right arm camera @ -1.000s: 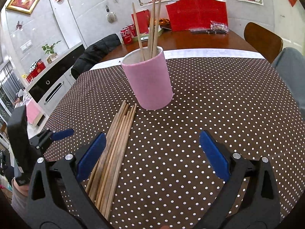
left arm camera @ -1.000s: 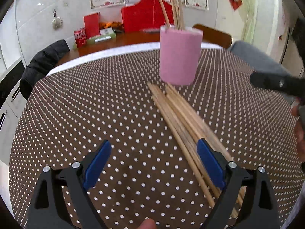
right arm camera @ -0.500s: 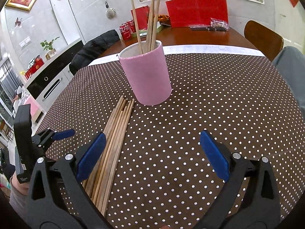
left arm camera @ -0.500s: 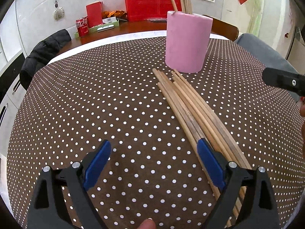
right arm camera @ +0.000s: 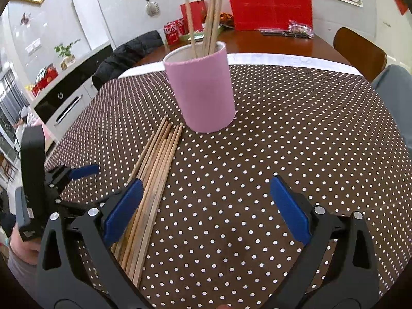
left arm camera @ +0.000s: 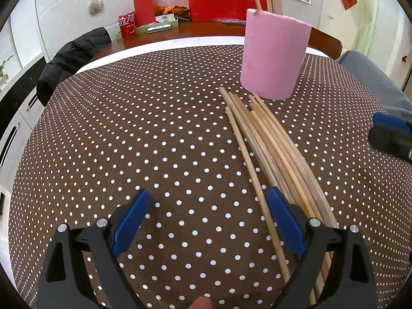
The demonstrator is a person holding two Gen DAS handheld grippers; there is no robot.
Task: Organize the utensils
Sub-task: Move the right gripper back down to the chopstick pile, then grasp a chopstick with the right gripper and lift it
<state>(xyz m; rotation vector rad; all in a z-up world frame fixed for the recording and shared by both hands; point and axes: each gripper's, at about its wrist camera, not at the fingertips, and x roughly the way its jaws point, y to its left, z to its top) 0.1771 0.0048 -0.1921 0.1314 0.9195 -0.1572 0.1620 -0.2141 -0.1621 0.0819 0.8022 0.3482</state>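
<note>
A bundle of wooden chopsticks (left arm camera: 267,149) (right arm camera: 154,177) lies flat on the dotted brown tablecloth (left arm camera: 128,128), its far ends near a pink cup (left arm camera: 273,56) (right arm camera: 200,90). Several chopsticks (right arm camera: 208,18) stand upright in the cup. My left gripper (left arm camera: 206,221) is open low over the cloth, with its right finger (left arm camera: 283,221) over the near part of the bundle. My right gripper (right arm camera: 206,211) is open too, its left finger (right arm camera: 123,208) above the bundle. Nothing is held in either one. The left gripper (right arm camera: 61,177) shows at the left edge of the right wrist view.
A chair with a black jacket (left arm camera: 74,59) stands at the far left. Behind the cloth, a wooden table holds a red cola can (left arm camera: 126,27), a red bag (left arm camera: 221,0) and small packets. A wooden chair back (right arm camera: 360,51) and a person's grey-clad knee (left arm camera: 370,79) are on the right.
Both grippers have moved lower and closer to the cup and bundle, so these look larger. In the left wrist view the bundle now reaches beside and under the right finger. Both stayed open.
</note>
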